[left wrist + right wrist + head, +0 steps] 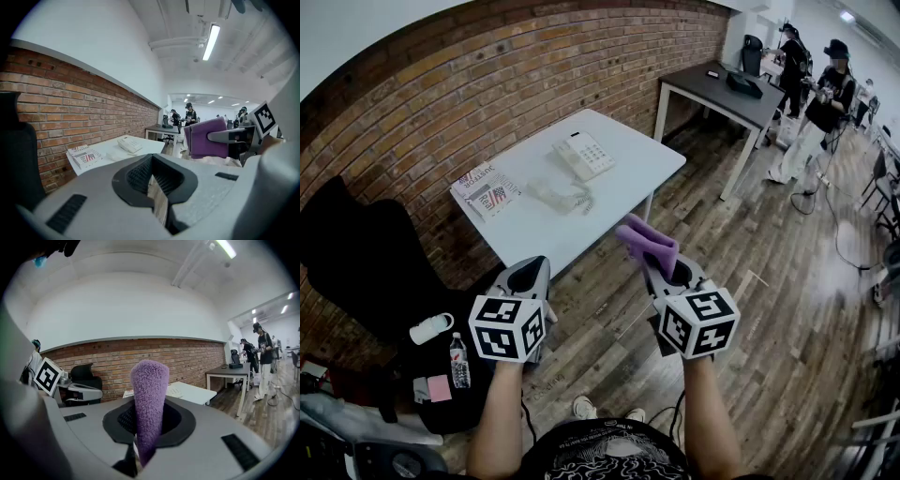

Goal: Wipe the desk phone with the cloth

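Note:
The white desk phone [584, 155] sits on a white table [623, 187] against the brick wall, with its handset [558, 197] lying off the cradle beside it. Both grippers are held in the air well short of the table's near edge. My right gripper [661, 267] is shut on a folded purple cloth [647, 241], which stands up out of the jaws [149, 399]. My left gripper [528, 278] is shut with nothing in it. In the left gripper view the phone [129, 144] is far ahead and the cloth [204, 138] hangs to the right.
A magazine [486, 190] lies at the table's left end. A black chair [356, 253] with a water bottle [459, 361] stands at the left. A dark table [731, 94] and people [825, 84] are at the back right. Wood floor lies between me and the table.

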Available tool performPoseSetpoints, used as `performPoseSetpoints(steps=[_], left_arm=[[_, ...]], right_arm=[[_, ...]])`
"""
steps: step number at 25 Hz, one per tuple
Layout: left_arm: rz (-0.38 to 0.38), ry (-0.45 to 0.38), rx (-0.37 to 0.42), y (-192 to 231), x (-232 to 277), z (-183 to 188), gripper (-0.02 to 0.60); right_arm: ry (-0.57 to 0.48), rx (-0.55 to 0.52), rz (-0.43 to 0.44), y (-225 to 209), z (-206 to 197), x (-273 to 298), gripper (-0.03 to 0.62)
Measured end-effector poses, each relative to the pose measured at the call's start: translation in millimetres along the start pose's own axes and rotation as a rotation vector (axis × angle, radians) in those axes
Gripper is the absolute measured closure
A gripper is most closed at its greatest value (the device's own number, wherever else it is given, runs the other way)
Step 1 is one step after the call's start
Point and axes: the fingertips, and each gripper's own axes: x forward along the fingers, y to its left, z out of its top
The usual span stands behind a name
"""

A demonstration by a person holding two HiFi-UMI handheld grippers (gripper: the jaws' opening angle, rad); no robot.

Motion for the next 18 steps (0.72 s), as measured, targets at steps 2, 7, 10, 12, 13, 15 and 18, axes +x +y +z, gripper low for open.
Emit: performPoseSetpoints(steps=[2, 7, 10, 12, 13, 15, 18], left_arm=[[0.001, 0.005, 0.003, 8.8, 0.5, -2.2, 0.575], [-0.002, 0.006, 0.012, 31.1, 6.0, -3.9, 0.575], [-0.026, -0.013, 0.015, 39.1, 10.2, -0.1, 0.575], [-0.053, -0.027, 0.016, 40.8, 14.6, 4.4, 0.575], [-0.067, -0.029, 0.015, 41.5, 17.2, 6.0, 0.575], [-0.087, -0.022, 0.019, 43.8, 23.4, 6.6, 0.575], [-0.108, -0.005, 0.031, 43.4, 36.3, 5.4, 0.575]], right_arm=[[0.003, -0.001, -0.001, 5.3, -1.4, 6.2, 0.549], [0.008, 0.004, -0.014, 14.0, -4.5, 23.4, 0.549], [0.02, -0.003, -0.026, 18.5, -5.9, 33.6, 0.549], [0.025, -0.009, -0.034, 19.1, -4.2, 39.0, 0.549], [0.027, -0.011, -0.037, 18.9, -3.1, 42.1, 0.549], [0.031, -0.016, -0.04, 18.5, -2.4, 49.9, 0.549], [0.036, -0.014, -0.04, 12.5, -3.4, 61.4, 0.549]])
